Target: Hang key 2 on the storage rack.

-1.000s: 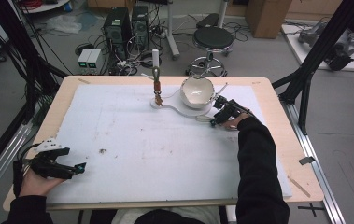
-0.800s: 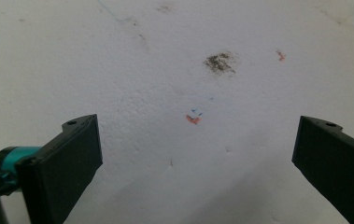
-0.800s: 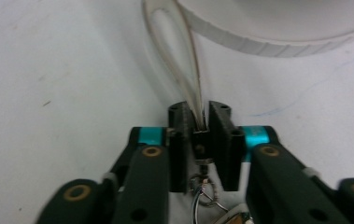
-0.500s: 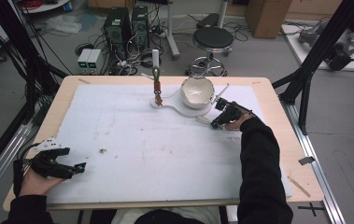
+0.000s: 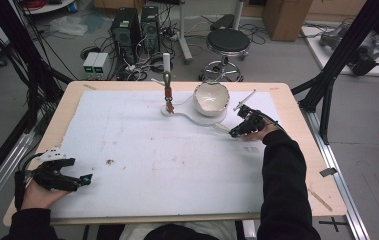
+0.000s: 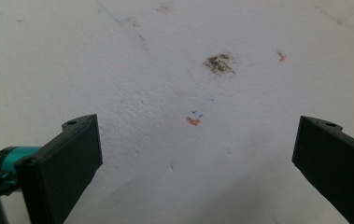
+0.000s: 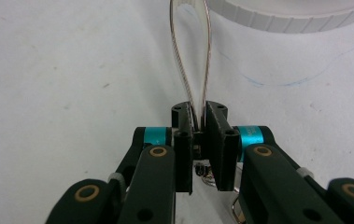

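My right gripper rests on the white sheet just right of a white bowl. It is shut on the end of a pale narrow strip, which runs from the jaws toward the bowl's round ribbed base. The same strip lies flat between gripper and base in the high view. My left gripper sits at the near left corner, open, with bare stained sheet between its jaws.
The bowl stands on a flat white base, joined to a small upright stand with a brown clip. A white foam sheet covers the wooden table. A thin rod lies right of the bowl.
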